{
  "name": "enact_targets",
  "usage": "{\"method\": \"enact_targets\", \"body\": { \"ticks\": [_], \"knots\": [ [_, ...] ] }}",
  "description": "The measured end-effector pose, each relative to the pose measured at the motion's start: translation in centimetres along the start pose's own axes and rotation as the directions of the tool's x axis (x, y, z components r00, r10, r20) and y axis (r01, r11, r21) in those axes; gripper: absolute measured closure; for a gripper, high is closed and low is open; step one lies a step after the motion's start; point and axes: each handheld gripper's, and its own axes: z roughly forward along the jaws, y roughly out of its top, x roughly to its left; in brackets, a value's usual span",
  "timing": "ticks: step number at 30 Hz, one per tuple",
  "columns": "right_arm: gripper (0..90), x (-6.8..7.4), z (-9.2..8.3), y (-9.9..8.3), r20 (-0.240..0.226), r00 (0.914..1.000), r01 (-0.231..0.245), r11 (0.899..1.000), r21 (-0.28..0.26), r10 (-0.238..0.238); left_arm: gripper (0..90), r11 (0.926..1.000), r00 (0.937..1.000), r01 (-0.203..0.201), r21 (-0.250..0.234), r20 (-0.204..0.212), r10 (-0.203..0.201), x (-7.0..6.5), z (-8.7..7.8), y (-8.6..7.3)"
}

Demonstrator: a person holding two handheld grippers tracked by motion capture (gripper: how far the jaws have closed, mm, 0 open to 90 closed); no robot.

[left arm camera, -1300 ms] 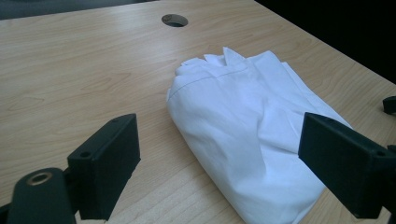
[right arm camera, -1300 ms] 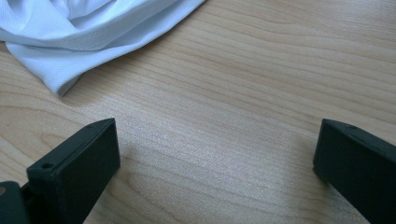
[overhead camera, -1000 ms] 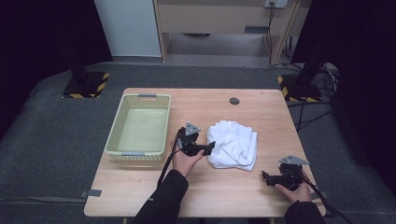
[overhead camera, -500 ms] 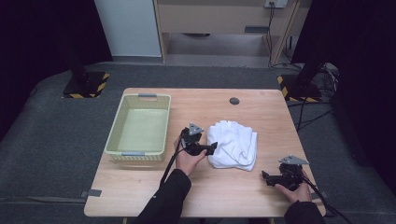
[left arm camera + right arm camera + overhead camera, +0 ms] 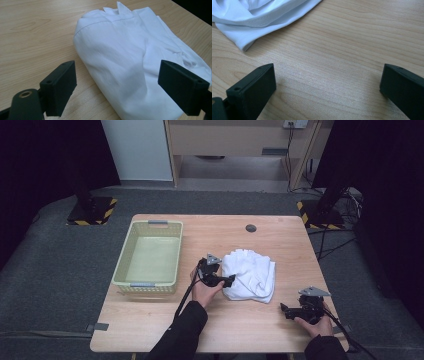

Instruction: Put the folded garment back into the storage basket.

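Observation:
A white folded garment [image 5: 251, 274] lies in a bundle on the wooden table [image 5: 250, 330], right of centre. My left gripper [image 5: 228, 281] is at the bundle's left edge, open, its jaws spread wide around the near end of the garment [image 5: 125, 62] without closing on it. My right gripper [image 5: 286, 310] rests low near the table's front right, open, with bare wood between its jaws. In the right gripper view a corner of the garment [image 5: 249, 22] lies ahead at the upper left, apart from the jaws.
A pale green plastic basket [image 5: 125, 275] stands empty on the left half of the table, next to my left hand. A small dark round disc [image 5: 251, 228] lies near the table's far edge. Stands with black-and-yellow bases sit on the floor beyond.
My left gripper has edged slightly right toward the garment. The right gripper has stayed where it was.

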Motion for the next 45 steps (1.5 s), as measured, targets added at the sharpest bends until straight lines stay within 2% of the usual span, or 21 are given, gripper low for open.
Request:
{"method": "enact_targets", "body": {
  "ticks": [14,26,36,45],
  "knots": [
    [0.6,0.0,0.0,0.0,-0.001,1.0,0.001,1.0,0.0,-0.001,15.2,0.9997,0.9999,0.003,0.024,-0.011,-0.002,0.2,1.9,-0.5],
    [0.6,0.0,0.0,0.0,-0.001,1.0,0.002,1.0,0.0,-0.002,14.8,0.9984,0.9996,0.026,0.05,-0.011,-0.025,0.2,3.2,-0.8],
    [0.6,0.0,0.0,0.0,-0.001,1.0,0.001,1.0,0.0,-0.001,15.5,0.9975,0.9995,0.028,0.065,-0.019,-0.027,0.1,4.1,-0.8],
    [0.6,0.0,0.0,0.0,-0.001,1.0,0.002,1.0,0.001,-0.002,19.1,0.9984,0.999,0.022,0.052,-0.039,-0.02,-0.1,4.5,-0.8]
  ]
}}
